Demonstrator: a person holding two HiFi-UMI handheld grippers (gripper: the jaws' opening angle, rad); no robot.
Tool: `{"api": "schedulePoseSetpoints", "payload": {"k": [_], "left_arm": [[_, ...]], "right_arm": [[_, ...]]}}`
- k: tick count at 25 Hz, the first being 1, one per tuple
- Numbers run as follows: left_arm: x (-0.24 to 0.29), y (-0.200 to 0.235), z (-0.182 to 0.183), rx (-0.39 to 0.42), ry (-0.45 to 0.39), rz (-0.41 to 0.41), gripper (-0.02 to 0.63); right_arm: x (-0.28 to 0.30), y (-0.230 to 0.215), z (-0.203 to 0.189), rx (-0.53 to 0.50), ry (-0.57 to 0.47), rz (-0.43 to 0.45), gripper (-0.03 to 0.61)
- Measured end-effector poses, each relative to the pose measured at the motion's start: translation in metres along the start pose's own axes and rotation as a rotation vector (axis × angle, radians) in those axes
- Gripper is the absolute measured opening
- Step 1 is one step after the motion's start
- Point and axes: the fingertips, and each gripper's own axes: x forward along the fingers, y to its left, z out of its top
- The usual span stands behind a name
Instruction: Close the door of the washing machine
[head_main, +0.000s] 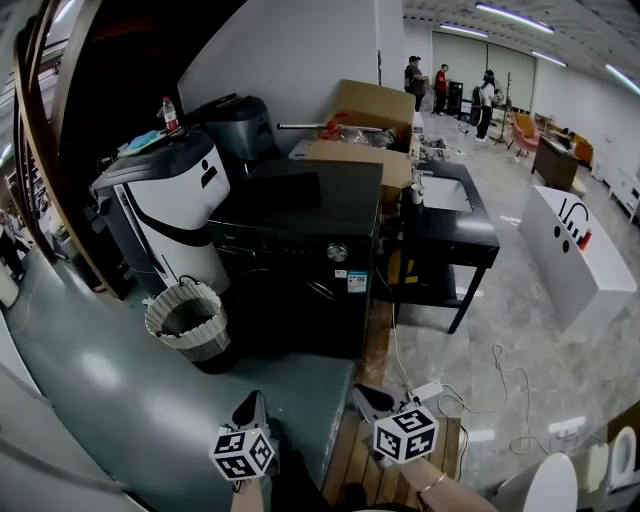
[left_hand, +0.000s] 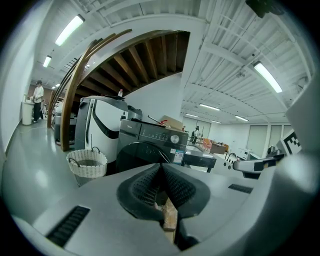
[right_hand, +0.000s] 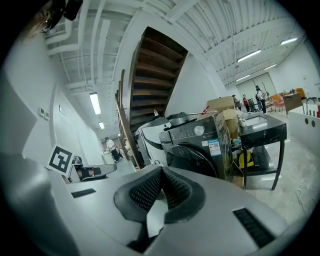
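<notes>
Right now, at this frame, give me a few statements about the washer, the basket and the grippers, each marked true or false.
1. A basket stands on the floor beside the washer. True.
2. The left gripper touches the washer. False: it is well short of it, with open floor between.
3. The left gripper and the right gripper both have their jaws together with nothing held. True.
4. A bottle stands on the washer. False: it stands on the white machine left of the washer in the head view.
</notes>
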Motion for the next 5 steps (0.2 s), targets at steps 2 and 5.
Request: {"api": "schedulePoseSetpoints", "payload": {"k": [2,5], "left_arm": [[0.0007,-0.0005,0.0021,0.003,-0.008,0.003,0.026],[0.0044,-0.0031,0.0046,0.013,-0.018,0.001,0.026]], "right_arm": [[-0.0002,-0.0027,0.0009,-0.001,-0.002,-0.002,0.005],[-0.0006,-0.0086,0.0032,-0.004,-0.008,-0.008,0.005]]}}
